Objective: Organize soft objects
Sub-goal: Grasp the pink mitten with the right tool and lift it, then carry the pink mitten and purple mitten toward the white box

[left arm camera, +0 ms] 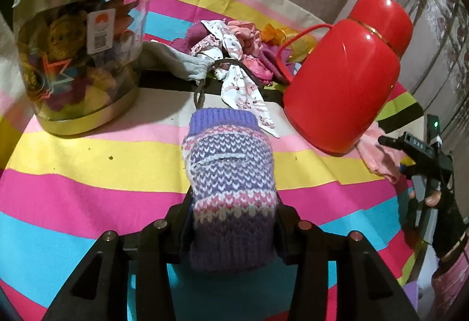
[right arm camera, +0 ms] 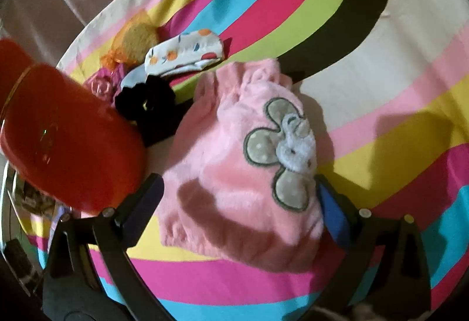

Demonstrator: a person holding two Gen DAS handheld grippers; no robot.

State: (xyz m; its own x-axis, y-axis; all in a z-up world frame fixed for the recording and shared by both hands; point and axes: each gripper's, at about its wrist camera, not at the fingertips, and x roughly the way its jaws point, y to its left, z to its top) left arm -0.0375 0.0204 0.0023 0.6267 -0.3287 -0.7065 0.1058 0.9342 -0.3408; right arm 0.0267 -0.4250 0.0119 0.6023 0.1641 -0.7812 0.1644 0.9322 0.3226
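Note:
A purple, pink and white knitted mitten (left arm camera: 231, 174) sticks out forward over the striped tablecloth (left arm camera: 88, 174). My left gripper (left arm camera: 234, 218) is shut on its lower end, with both pads pressed into the wool. A pink fleece pouch (right arm camera: 234, 168) with a grey flower patch lies flat on the cloth. My right gripper (right arm camera: 237, 186) is open wide around the pouch, a finger on each side and a gap on the left. In the left wrist view that gripper (left arm camera: 410, 150) and a gloved hand sit at the right edge, over the pink pouch (left arm camera: 378, 156).
A red flask (left arm camera: 348, 71) stands right of centre, close to my right gripper's left finger (right arm camera: 146, 197). A clear jar (left arm camera: 76, 57) with a metal lid holds colourful items at left. A pile of small cloths (left arm camera: 231, 57), a black scrunchie (right arm camera: 146, 104) and a spotted white sock (right arm camera: 187, 54) lie behind.

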